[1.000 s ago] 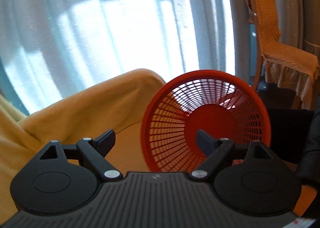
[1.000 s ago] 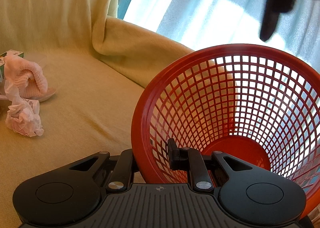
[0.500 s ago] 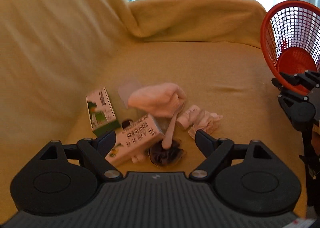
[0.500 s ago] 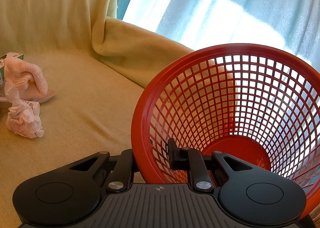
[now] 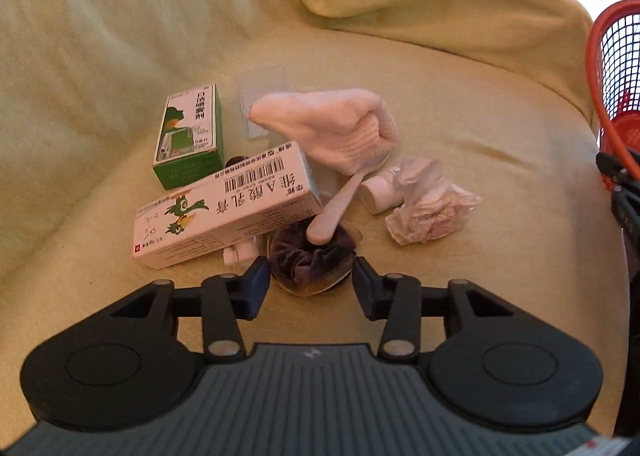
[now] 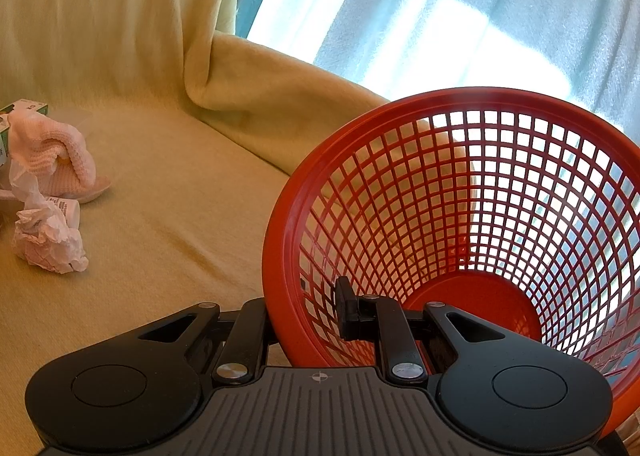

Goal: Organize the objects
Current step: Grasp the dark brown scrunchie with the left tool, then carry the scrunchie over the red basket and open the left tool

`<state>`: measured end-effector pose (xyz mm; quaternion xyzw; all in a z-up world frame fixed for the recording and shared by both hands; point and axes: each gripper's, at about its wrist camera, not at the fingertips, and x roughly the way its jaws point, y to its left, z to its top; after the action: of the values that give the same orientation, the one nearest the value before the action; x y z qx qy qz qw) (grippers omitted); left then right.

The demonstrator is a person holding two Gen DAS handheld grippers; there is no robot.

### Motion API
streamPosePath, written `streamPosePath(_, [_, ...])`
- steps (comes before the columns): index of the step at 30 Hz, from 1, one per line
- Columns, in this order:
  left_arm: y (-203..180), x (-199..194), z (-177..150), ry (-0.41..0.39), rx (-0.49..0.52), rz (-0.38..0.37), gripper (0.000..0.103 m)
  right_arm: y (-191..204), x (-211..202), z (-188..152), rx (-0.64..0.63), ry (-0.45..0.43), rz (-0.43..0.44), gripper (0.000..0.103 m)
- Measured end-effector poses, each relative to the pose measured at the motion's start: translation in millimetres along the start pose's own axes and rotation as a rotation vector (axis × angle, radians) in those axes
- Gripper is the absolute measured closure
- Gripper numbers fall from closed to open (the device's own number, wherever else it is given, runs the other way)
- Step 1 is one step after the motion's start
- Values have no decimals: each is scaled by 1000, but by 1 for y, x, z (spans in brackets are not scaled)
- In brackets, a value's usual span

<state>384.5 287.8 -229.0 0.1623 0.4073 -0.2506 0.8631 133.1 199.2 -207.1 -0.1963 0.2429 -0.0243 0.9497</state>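
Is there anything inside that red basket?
No, the basket shows only its bare mesh wall and solid red bottom, with nothing lying in it.

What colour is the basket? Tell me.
Red, with an open grid mesh; the basket shows best in the right wrist view.

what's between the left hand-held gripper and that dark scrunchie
Nothing visible blocks it. The left hand-held gripper has been closing, its fingers flanking the dark scrunchie without pressing on it yet. One catch: the pink spoon rests its end on top of the scrunchie and may shift when it's lifted.
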Motion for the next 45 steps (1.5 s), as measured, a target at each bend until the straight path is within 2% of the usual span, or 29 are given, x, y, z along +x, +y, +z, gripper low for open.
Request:
streamPosePath(5, [-1, -4, -4, 17, 34, 16, 85, 0, 0, 0, 1, -1, 1, 90])
streamPosePath(7, [-3, -9, -5, 29, 63, 17, 88, 0, 0, 0, 0, 0, 1, 90])
streamPosePath(13, [-11, -29, -13, 78, 220, 48, 89, -1, 0, 0, 3, 0, 2, 90])
streamPosePath(16, [-18, -41, -17, 91, 354, 76, 89, 0, 0, 0, 6, -1, 2, 90])
streamPosePath(22, [-28, -76, -13, 12, 567, 89, 88, 0, -1, 1, 5, 0, 1, 90])
streamPosePath(28, [-47, -107, 8, -143, 771, 4, 88, 0, -1, 1, 5, 0, 1, 90])
streamPosePath(34, [-83, -127, 46, -290, 881, -110, 88, -1, 0, 0, 6, 0, 1, 90])
streamPosePath(39, [-134, -136, 73, -370, 950, -259, 88, -1, 0, -1, 5, 0, 1, 90])
streamPosePath(45, [-188, -125, 88, -413, 1049, -360, 88, -1, 0, -1, 6, 0, 1, 90])
